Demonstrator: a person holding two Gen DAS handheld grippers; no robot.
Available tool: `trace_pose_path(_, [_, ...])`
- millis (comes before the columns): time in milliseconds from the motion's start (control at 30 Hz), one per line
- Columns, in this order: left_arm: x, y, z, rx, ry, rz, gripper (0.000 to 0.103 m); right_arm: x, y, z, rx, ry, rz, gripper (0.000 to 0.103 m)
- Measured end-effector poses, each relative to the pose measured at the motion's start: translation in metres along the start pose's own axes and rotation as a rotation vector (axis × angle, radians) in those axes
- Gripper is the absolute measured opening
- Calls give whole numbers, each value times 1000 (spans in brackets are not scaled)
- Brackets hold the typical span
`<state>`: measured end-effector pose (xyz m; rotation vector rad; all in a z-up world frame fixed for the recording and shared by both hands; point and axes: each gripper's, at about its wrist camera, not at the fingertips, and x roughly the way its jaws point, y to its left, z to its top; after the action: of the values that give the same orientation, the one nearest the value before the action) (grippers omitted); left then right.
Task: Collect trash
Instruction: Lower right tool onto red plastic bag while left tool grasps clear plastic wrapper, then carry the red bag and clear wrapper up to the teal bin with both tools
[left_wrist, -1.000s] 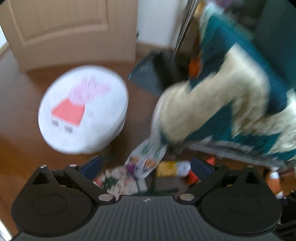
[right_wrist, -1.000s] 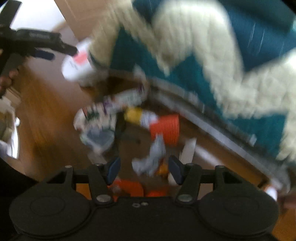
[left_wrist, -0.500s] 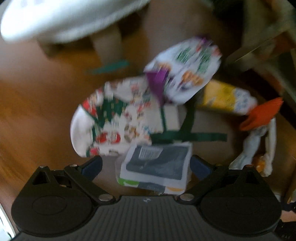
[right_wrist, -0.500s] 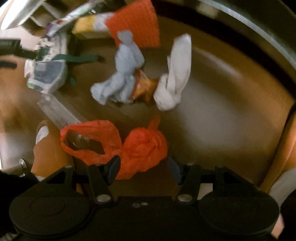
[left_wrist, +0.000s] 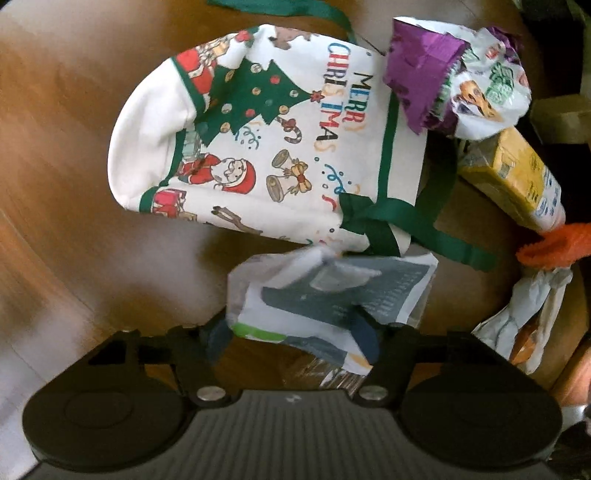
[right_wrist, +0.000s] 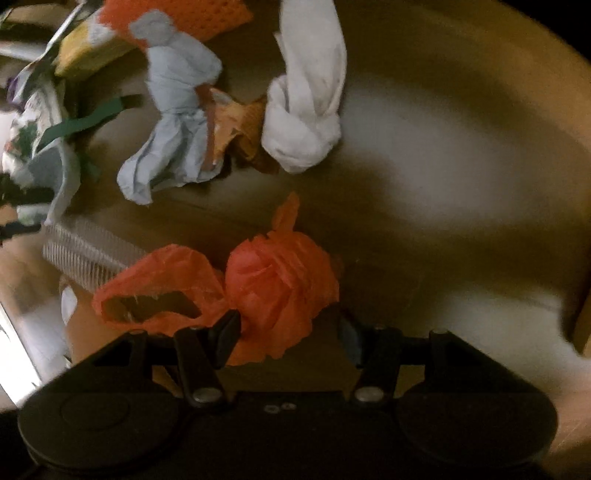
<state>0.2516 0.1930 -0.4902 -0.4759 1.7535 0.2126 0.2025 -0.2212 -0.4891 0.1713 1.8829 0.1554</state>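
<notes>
My left gripper (left_wrist: 291, 332) spread around grey-white packet (left_wrist: 332, 295); right gripper (right_wrist: 288, 332) spread around orange plastic bag (right_wrist: 273, 284). Advise squeezing mid-bulk, avoiding loose edges.

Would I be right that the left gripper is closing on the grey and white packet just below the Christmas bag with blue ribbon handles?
Nearly: the Christmas bag has green ribbon handles, as the left wrist view shows. The left gripper is indeed at the grey and white packet.

Both claws low, pointing down at floor, jaws spread.
L claw (left_wrist: 291, 332): fingers apart w/ a printed packet (left_wrist: 332, 295) lying between the tips, not clamped. R claw (right_wrist: 290, 332): fingers wide, an orange bag (right_wrist: 277, 291) between the tips, not pinched.
</notes>
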Motion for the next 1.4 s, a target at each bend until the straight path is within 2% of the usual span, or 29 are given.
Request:
trace_pose_path(33, [1, 1, 0, -10, 6, -6, 43, 1, 3, 1, 3, -1, 0, 56])
trace_pose_path(200, [7, 5, -4, -12, 4, -7, 35, 4, 17, 7, -53, -5, -32, 53])
trace_pose_path(267, [5, 5, -6, -12, -15, -14, 15, 3, 23, 7, -73, -15, -38, 48])
trace_pose_path(467, [-11, -2, -1, 19, -41, -11, 9, -11, 31, 3, -136, -84, -55, 37])
trace_pose_path(700, [-36, -18, -13, 139, -79, 20, 7, -43, 38, -6, -199, -152, -78, 35])
trace_pose_path(900, [-75, -29, -37, 240, -147, 4, 7, -84, 44, -32, -274, -232, -127, 35])
trace_pose_path(1000, [-98, -28, -49, 249, -180, -12, 6, -110, 46, -43, -294, -291, -146, 35])
trace_pose_path(1067, [-103, -29, -55, 254, -217, -17, 5, -134, 45, -50, -303, -335, -153, 35])
trace_pose_path(1267, [-164, -31, -70, 309, -381, -37, 5, -188, 61, -70, -337, -492, -186, 35])
trace_pose_path(1400, [-203, -34, -78, 316, -489, -45, 5, -234, 68, -88, -346, -627, -224, 35])
